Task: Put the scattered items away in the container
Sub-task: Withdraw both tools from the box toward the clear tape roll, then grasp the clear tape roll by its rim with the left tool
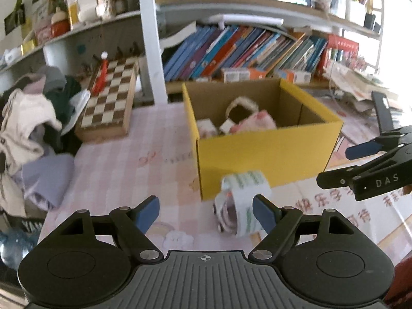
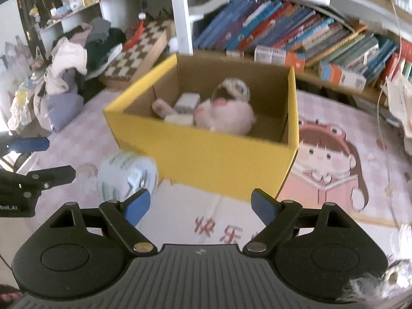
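— Yellow cardboard box (image 1: pixel 267 152) sits mid-frame on the pink cartoon mat (image 1: pixel 123 159), with a pink plush toy (image 2: pixel 226 114) and small white boxes (image 2: pixel 187 102) inside.

— And the tissue pack (image 1: pixel 242 200)?

— Lower centre, just in front of the box, beside the left gripper (image 1: pixel 206 213)'s right finger. Both it and the right gripper (image 2: pixel 199 207) are spread wide, holding nothing.
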Action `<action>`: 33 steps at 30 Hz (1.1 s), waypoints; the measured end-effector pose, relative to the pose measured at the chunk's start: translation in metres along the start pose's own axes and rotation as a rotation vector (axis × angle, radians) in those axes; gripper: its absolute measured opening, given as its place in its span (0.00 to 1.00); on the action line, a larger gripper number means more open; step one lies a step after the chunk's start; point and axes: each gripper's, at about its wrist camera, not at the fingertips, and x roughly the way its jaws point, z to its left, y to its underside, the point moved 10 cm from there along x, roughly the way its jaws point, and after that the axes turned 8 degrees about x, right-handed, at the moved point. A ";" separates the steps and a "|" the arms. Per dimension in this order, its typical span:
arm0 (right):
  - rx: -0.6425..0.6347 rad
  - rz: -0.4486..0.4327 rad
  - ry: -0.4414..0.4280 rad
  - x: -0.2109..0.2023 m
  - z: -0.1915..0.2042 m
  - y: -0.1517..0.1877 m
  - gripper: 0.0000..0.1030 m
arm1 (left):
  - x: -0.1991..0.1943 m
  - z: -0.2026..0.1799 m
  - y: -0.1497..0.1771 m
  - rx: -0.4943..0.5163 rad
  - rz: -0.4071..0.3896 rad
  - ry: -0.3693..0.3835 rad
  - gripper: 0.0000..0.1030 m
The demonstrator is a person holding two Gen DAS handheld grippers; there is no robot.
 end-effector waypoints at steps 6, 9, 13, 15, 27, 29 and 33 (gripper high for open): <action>0.059 0.056 0.037 0.015 -0.005 0.023 0.83 | 0.012 -0.010 0.024 -0.046 0.078 0.001 0.85; 0.086 0.083 0.051 0.020 -0.010 0.030 0.83 | 0.018 -0.019 0.031 -0.022 0.113 0.014 0.86; 0.101 0.089 0.053 0.023 -0.013 0.030 0.83 | 0.022 -0.022 0.033 -0.003 0.130 -0.002 0.90; 0.104 0.090 0.049 0.023 -0.013 0.031 0.83 | 0.025 -0.023 0.033 -0.002 0.134 0.002 0.91; 0.202 0.055 0.030 0.026 -0.027 0.016 0.83 | 0.040 -0.038 0.027 0.059 0.139 -0.004 0.92; 0.211 0.061 0.022 0.027 -0.028 0.016 0.83 | 0.043 -0.039 0.024 0.056 0.135 0.000 0.92; 0.200 0.066 0.011 0.030 -0.027 0.016 0.83 | 0.046 -0.045 0.012 0.054 0.085 0.021 0.91</action>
